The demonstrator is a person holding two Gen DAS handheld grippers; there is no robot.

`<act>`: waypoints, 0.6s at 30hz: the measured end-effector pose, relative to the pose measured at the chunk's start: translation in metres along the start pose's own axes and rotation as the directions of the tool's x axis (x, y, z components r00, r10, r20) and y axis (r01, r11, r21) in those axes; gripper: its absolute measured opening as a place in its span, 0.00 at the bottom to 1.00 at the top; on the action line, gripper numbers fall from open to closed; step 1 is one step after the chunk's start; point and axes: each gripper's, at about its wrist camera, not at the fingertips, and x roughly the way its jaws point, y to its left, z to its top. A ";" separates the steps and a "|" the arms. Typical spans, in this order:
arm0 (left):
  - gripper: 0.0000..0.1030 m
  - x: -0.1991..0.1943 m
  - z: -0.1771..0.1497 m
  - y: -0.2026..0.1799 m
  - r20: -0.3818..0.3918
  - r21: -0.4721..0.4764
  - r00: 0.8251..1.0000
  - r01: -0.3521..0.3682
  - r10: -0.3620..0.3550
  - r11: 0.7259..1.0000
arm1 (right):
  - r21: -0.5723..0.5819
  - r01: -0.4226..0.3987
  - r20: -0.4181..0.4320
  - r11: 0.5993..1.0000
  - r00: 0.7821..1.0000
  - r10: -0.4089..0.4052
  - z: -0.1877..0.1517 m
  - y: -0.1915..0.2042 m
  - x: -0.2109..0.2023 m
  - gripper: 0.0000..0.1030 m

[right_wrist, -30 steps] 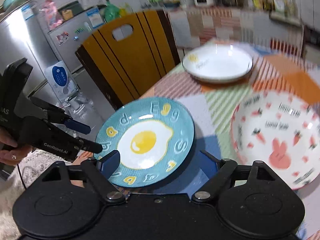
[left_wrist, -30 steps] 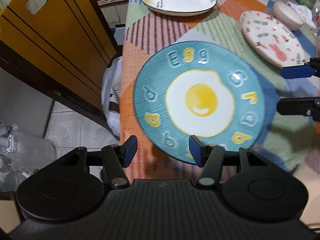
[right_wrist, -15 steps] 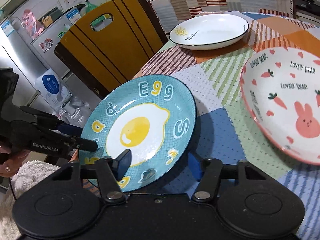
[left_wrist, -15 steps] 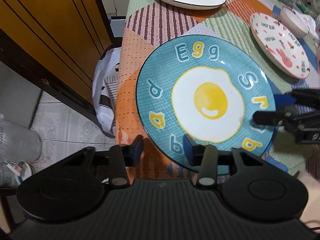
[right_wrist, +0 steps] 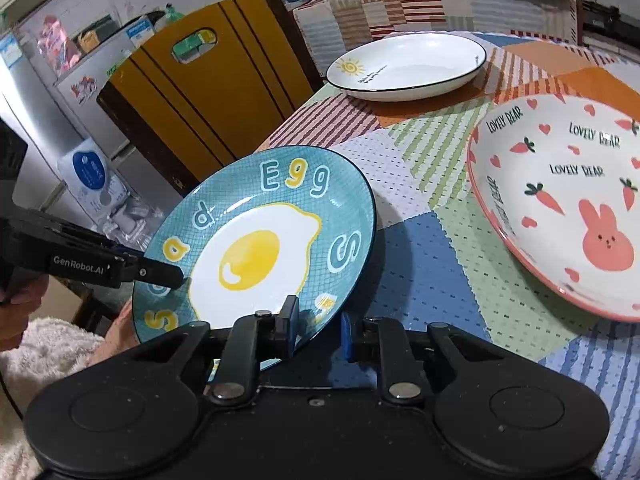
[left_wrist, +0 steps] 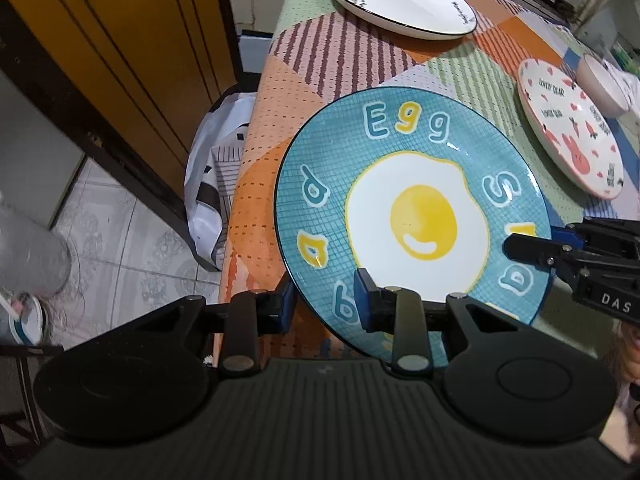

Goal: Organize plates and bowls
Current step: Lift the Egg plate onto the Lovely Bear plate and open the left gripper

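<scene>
A teal plate with a fried egg picture [left_wrist: 416, 216] is tilted, its near edge lifted off the table corner. My left gripper [left_wrist: 326, 300] is shut on the plate's near rim, one finger above and one below. My right gripper [right_wrist: 318, 330] is shut on the opposite rim of the same plate [right_wrist: 256, 248]. Each gripper shows in the other's view, the right one [left_wrist: 532, 246] at the right rim and the left one [right_wrist: 160, 274] at the left rim. A white plate with pink rabbit and carrots [right_wrist: 560, 200] lies to the right. A white plate with a sun [right_wrist: 408, 66] lies at the far end.
The table has a patchwork cloth [right_wrist: 432, 160]. A yellow and brown chair back [right_wrist: 208, 96] stands left of the table. A small white bowl [left_wrist: 604, 84] sits beyond the rabbit plate. A plastic bag [left_wrist: 216, 184] is on the tiled floor by the table.
Both grippers have closed in from open onto the teal plate's rim. The plate has come up off the table and tilted.
</scene>
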 end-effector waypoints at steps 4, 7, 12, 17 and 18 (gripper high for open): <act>0.28 -0.015 -0.002 -0.010 0.026 0.013 0.999 0.018 -0.018 1.000 | -0.053 -0.004 0.014 0.999 1.000 0.005 0.007 0.001 -0.013 0.24; 0.28 -0.029 -0.001 -0.020 0.062 0.024 0.998 0.015 -0.016 1.000 | -0.085 -0.006 0.038 0.996 0.999 0.009 0.013 -0.002 -0.026 0.24; 0.28 -0.051 0.010 -0.040 0.113 0.054 0.993 0.023 -0.029 0.998 | -0.079 -0.010 0.079 0.997 0.997 0.017 0.025 -0.009 -0.051 0.24; 0.28 -0.060 0.027 -0.064 0.133 0.088 0.990 0.044 -0.056 0.995 | -0.098 0.013 0.117 0.995 0.993 -0.001 0.036 -0.018 -0.078 0.24; 0.28 -0.061 0.031 -0.070 0.137 0.096 0.989 0.048 -0.061 0.994 | -0.103 0.022 0.122 0.994 0.992 -0.009 0.038 -0.021 -0.082 0.24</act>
